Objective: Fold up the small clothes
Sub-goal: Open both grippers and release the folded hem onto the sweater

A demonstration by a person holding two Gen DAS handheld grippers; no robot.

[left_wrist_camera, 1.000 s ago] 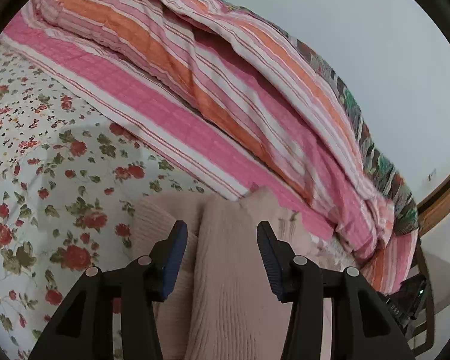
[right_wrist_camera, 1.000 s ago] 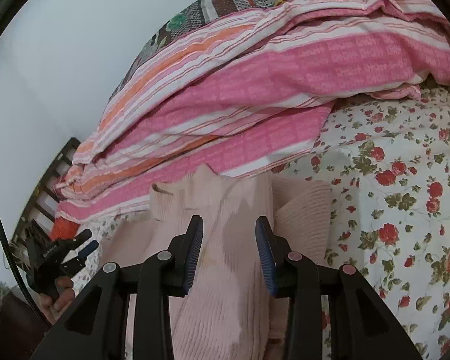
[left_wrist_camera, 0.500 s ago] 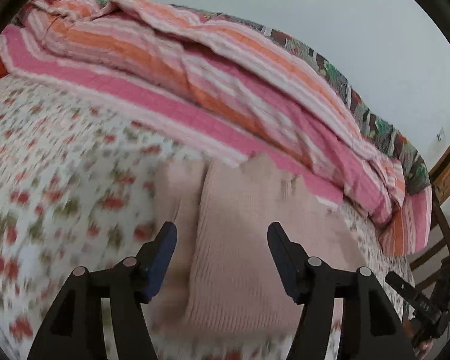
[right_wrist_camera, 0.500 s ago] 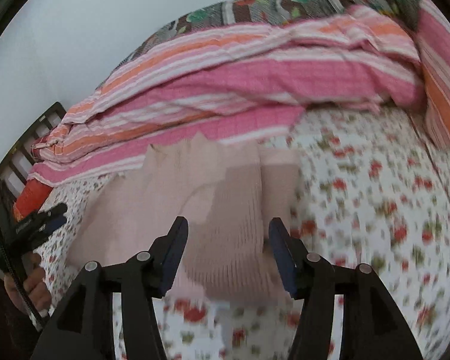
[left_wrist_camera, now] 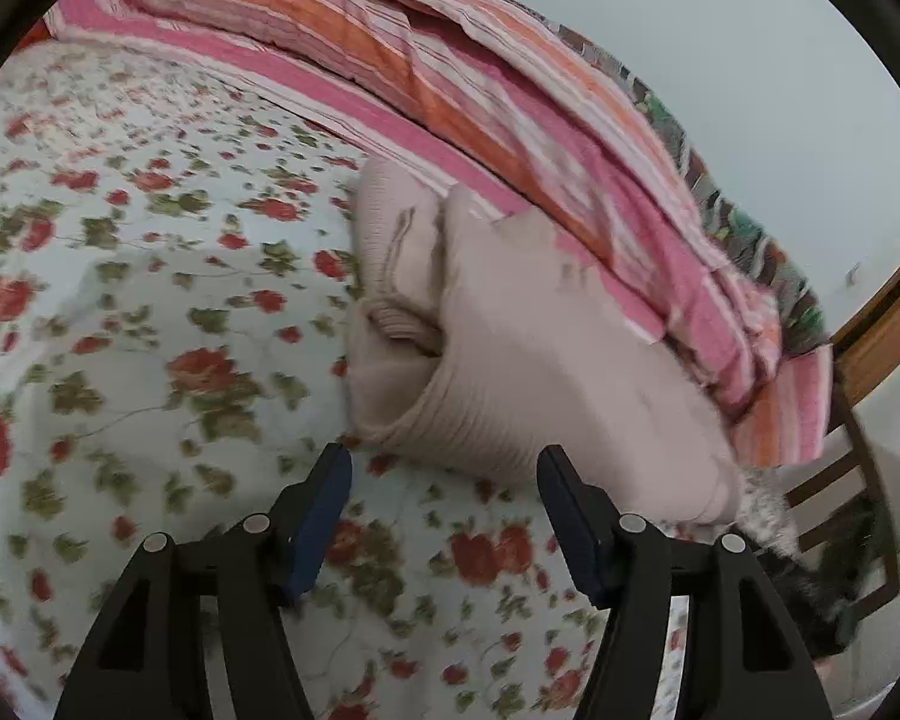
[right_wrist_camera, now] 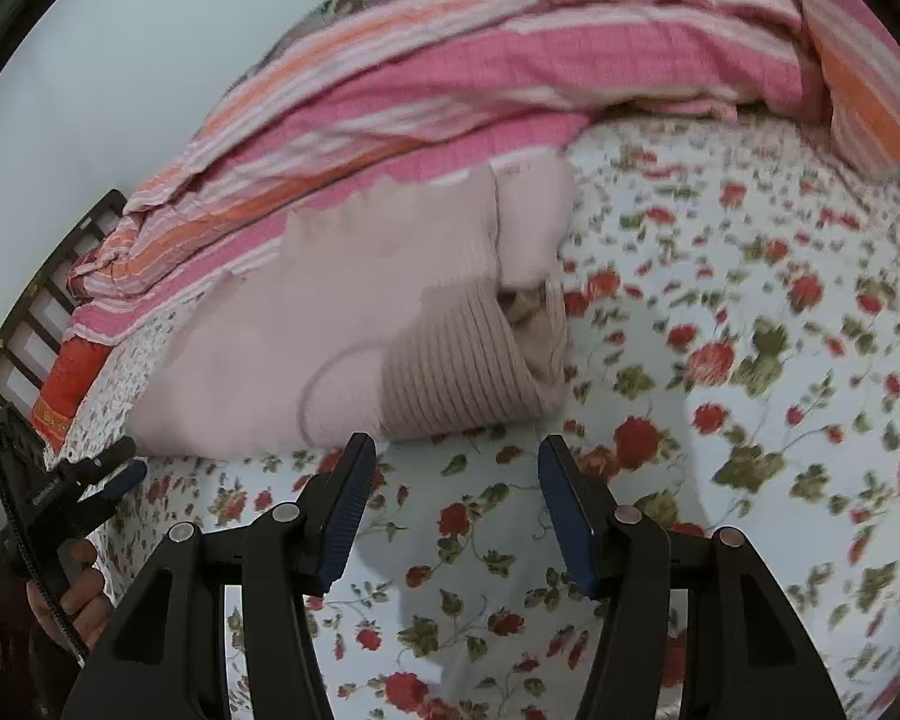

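Note:
A pale pink ribbed knit garment (left_wrist_camera: 510,360) lies folded in a thick bundle on the floral bedsheet (left_wrist_camera: 150,300), against the striped quilt. It also shows in the right wrist view (right_wrist_camera: 390,336). My left gripper (left_wrist_camera: 444,468) is open and empty, just short of the garment's near edge. My right gripper (right_wrist_camera: 456,456) is open and empty, also just in front of the garment. Neither touches it.
A pink, orange and white striped quilt (left_wrist_camera: 510,90) is heaped behind the garment along the wall. A wooden bed frame (left_wrist_camera: 882,324) stands at the right. The other gripper in a hand (right_wrist_camera: 84,492) shows at the bed's left edge, by dark slats (right_wrist_camera: 42,300).
Both grippers have let go of the garment, opened wider and drawn back toward the near side of the bed. The garment now lies folded on the sheet.

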